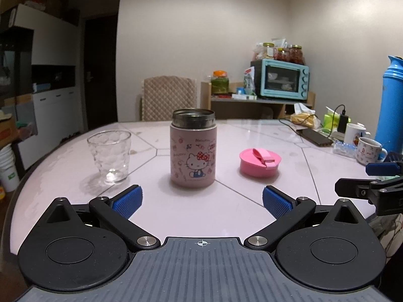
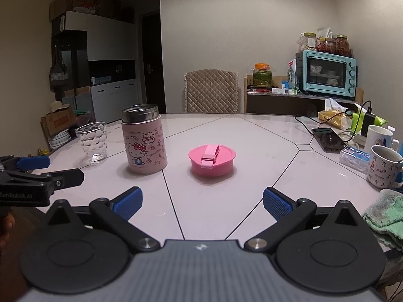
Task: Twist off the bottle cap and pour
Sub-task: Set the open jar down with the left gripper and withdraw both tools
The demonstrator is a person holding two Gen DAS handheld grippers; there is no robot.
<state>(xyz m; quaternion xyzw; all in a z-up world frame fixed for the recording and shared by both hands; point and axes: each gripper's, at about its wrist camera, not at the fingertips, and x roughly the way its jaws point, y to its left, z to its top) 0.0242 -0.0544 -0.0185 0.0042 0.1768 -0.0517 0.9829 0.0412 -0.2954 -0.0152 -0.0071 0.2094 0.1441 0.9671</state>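
Observation:
A pink cartoon-cat bottle [image 1: 193, 148] [image 2: 144, 139] stands upright on the table with its steel mouth uncovered. Its pink cap [image 1: 259, 162] [image 2: 212, 160] lies flat on the table to the right of it. A dimpled clear glass [image 1: 110, 156] [image 2: 92, 141] stands to the bottle's left and looks empty. My left gripper [image 1: 202, 201] is open, a short way in front of the bottle, holding nothing. My right gripper [image 2: 202, 202] is open too, in front of the cap, with nothing between its blue pads.
The pale round table [image 1: 252, 196] carries mugs [image 2: 384, 166], a phone [image 2: 327, 139], cables and a tissue pack at the right. A green cloth [image 2: 385, 214] lies at the near right edge. A blue flask [image 1: 390, 105] stands far right. A chair [image 2: 211, 91] sits behind.

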